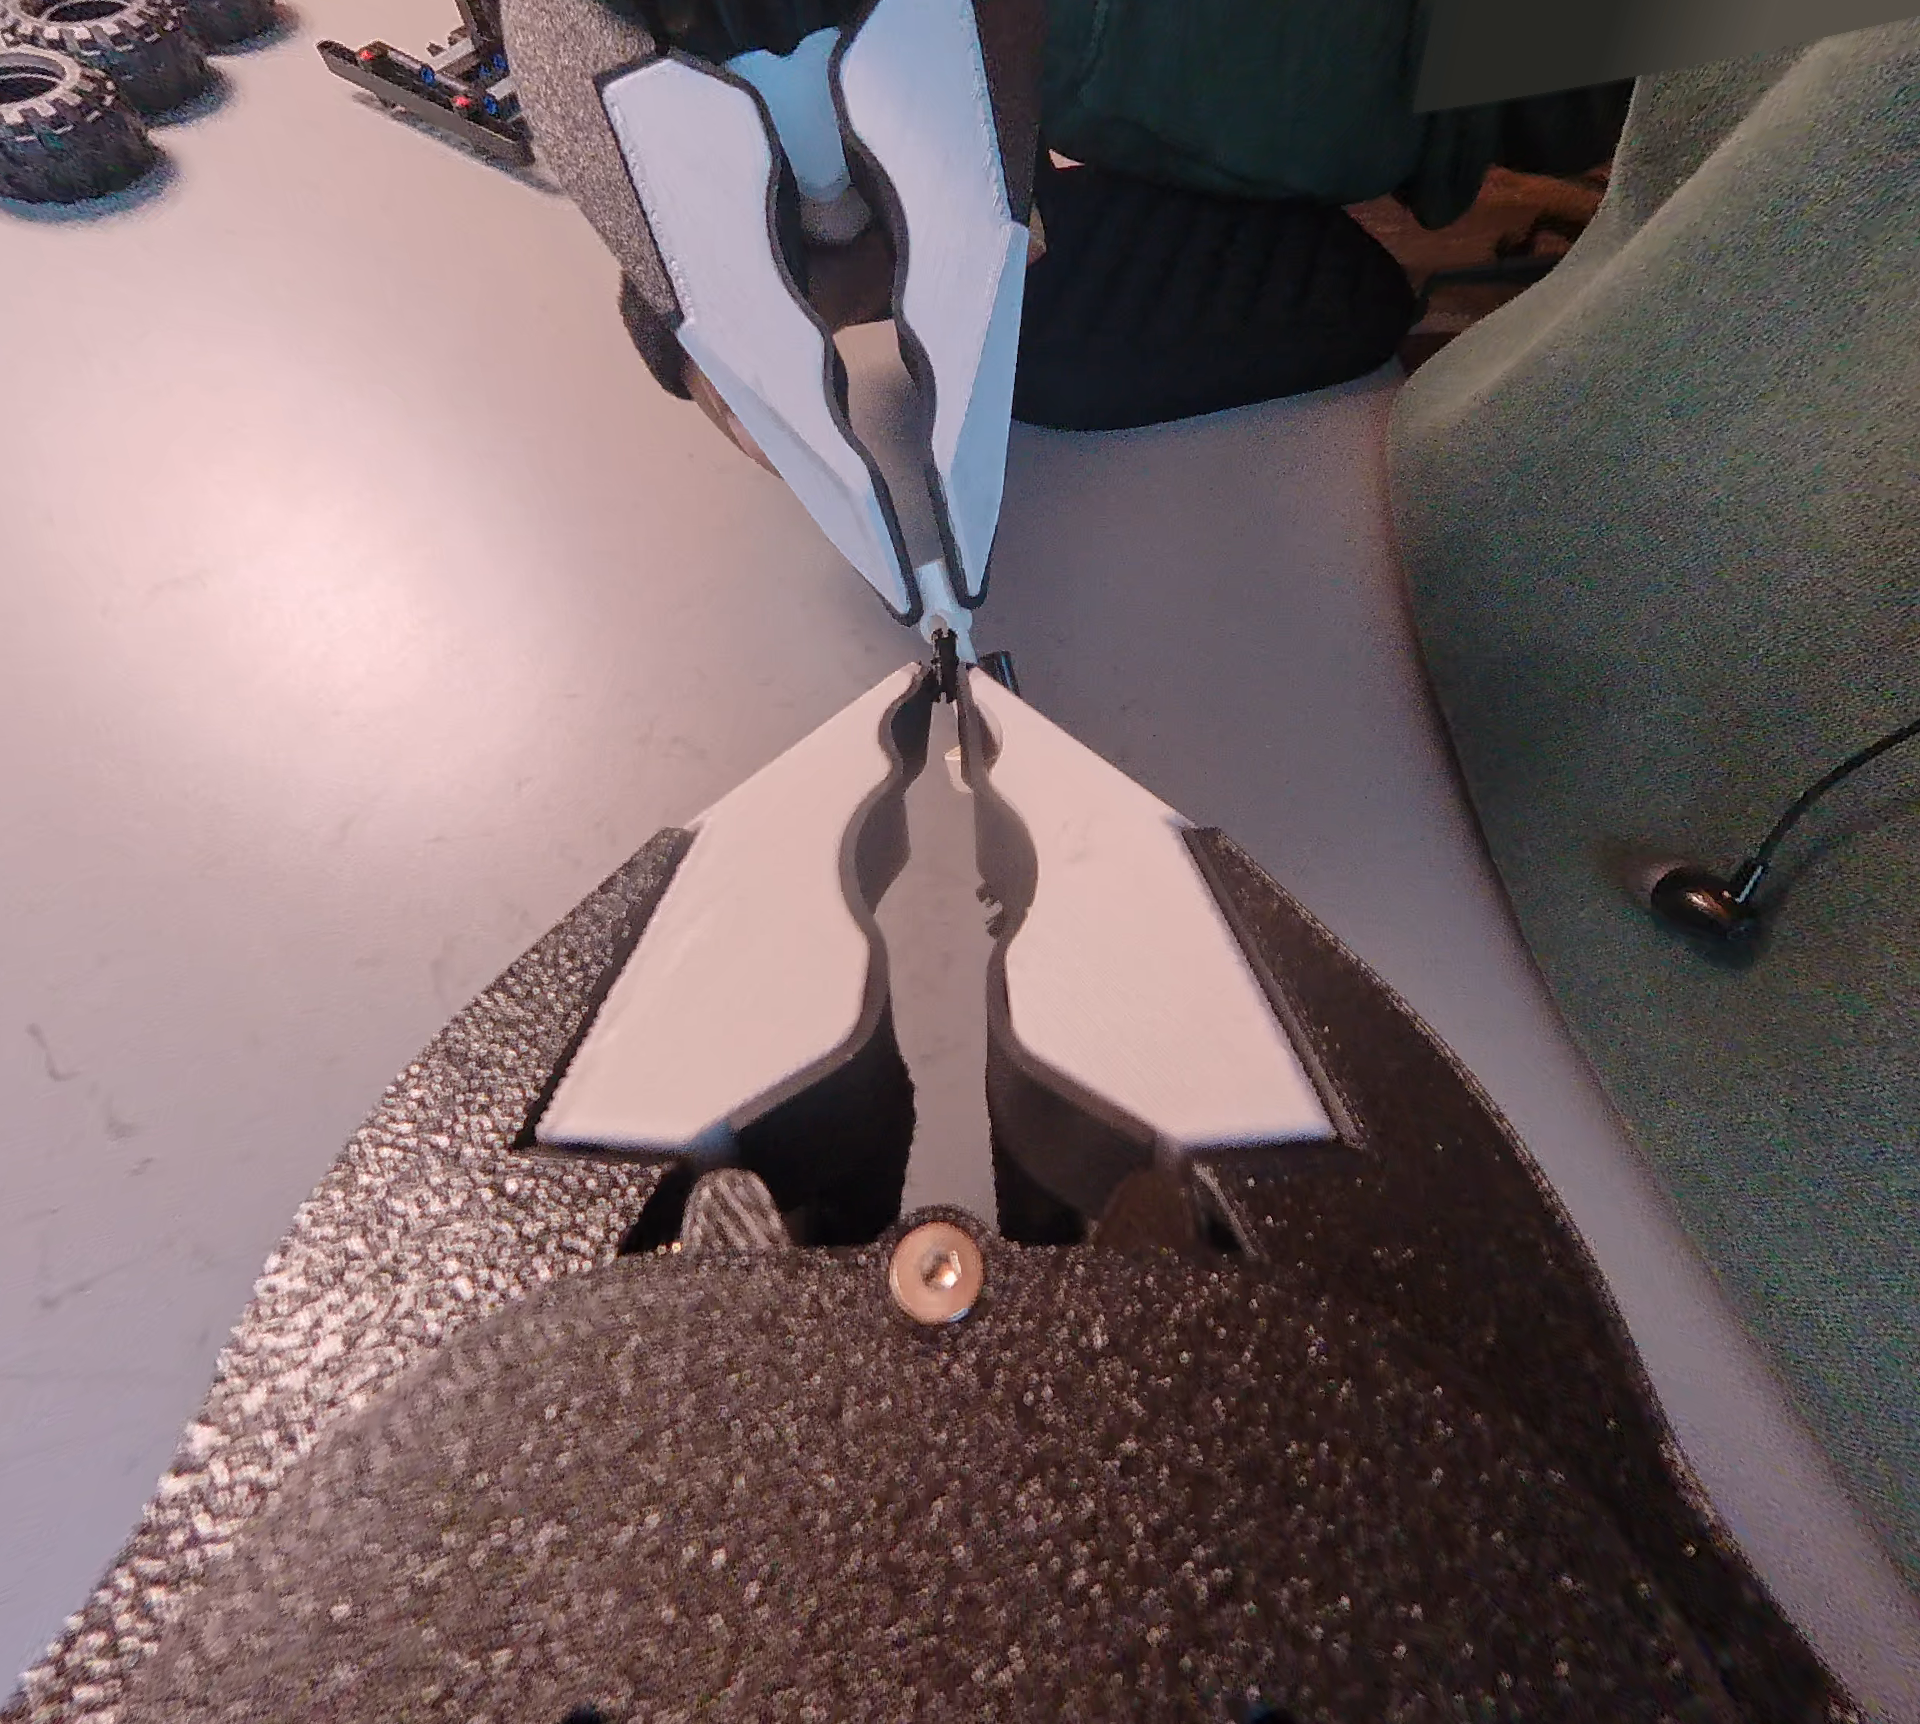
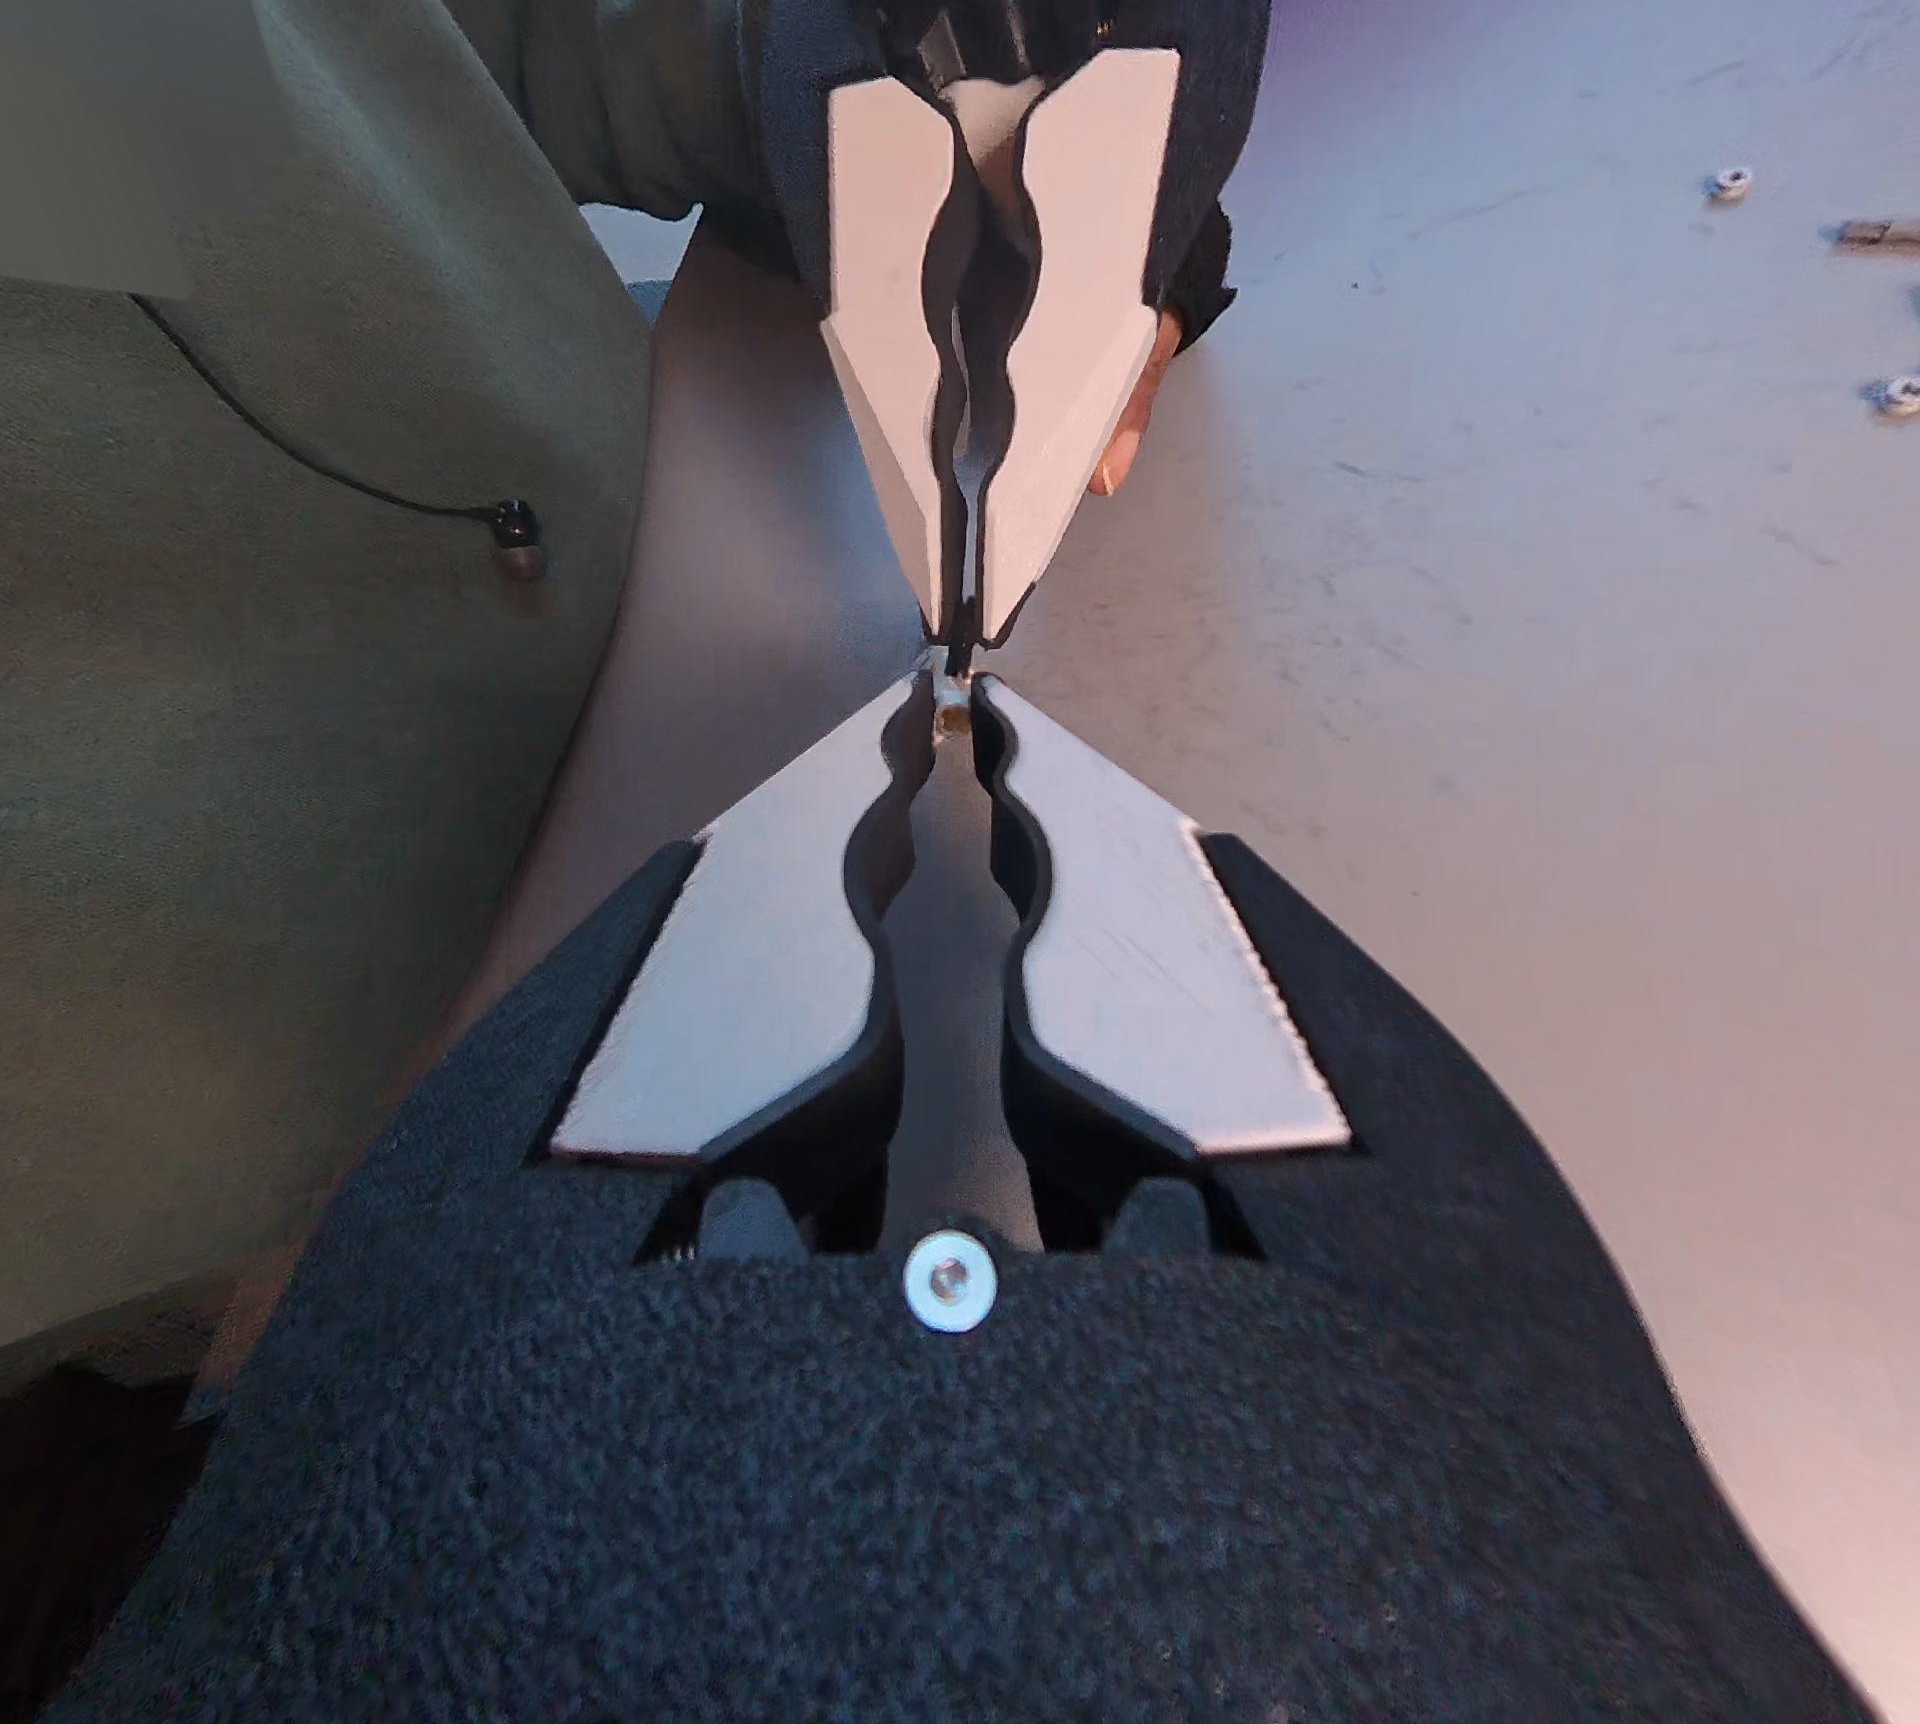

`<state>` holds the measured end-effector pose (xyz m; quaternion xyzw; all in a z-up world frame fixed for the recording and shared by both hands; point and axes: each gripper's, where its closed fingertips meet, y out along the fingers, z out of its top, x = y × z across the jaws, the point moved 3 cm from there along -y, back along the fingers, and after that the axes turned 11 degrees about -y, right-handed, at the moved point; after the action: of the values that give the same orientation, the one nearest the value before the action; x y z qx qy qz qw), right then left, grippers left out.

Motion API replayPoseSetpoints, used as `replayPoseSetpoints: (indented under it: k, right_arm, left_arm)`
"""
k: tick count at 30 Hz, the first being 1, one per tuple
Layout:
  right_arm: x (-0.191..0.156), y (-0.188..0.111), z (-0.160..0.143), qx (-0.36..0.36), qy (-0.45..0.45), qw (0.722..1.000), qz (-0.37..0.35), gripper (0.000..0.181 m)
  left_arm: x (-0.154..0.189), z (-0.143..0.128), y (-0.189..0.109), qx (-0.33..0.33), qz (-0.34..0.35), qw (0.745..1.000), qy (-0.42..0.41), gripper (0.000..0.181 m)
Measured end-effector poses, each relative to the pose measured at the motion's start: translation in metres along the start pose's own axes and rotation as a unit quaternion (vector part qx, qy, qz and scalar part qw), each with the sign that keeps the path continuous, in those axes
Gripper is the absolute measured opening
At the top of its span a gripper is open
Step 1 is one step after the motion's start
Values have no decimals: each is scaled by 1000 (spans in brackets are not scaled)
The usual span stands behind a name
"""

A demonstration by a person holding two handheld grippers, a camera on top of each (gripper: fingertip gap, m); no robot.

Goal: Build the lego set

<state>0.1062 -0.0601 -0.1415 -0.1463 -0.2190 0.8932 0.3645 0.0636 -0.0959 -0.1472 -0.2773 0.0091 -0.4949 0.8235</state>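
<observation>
Left tongs (image 1: 943,687) pinch a small black pin (image 1: 945,648) at their tips. Right tongs (image 2: 954,687) pinch a small light grey connector (image 2: 950,706). Both tongs meet tip to tip above the grey bench (image 1: 364,635), pin and connector touching between them. Beyond the right tongs, seen from the left wrist, sits a partly built lego frame (image 1: 436,64) with red and blue pins, and three black tyres (image 1: 94,33) beside it. Small loose grey parts (image 2: 1730,183) lie to the right of the right tongs.
</observation>
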Motion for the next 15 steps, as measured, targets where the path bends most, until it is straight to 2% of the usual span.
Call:
replayPoseSetpoints:
  k: [8, 15]
  right_arm:
    - [-15, 0, 19, -28, -118, 992, -40, 6]
    - [-23, 2, 18, -65, -142, 987, -38, 6]
  left_arm:
    - [9, 6, -7, 7, -25, 1000, -13, 4]
    - [12, 8, -11, 10, -47, 997, -52, 4]
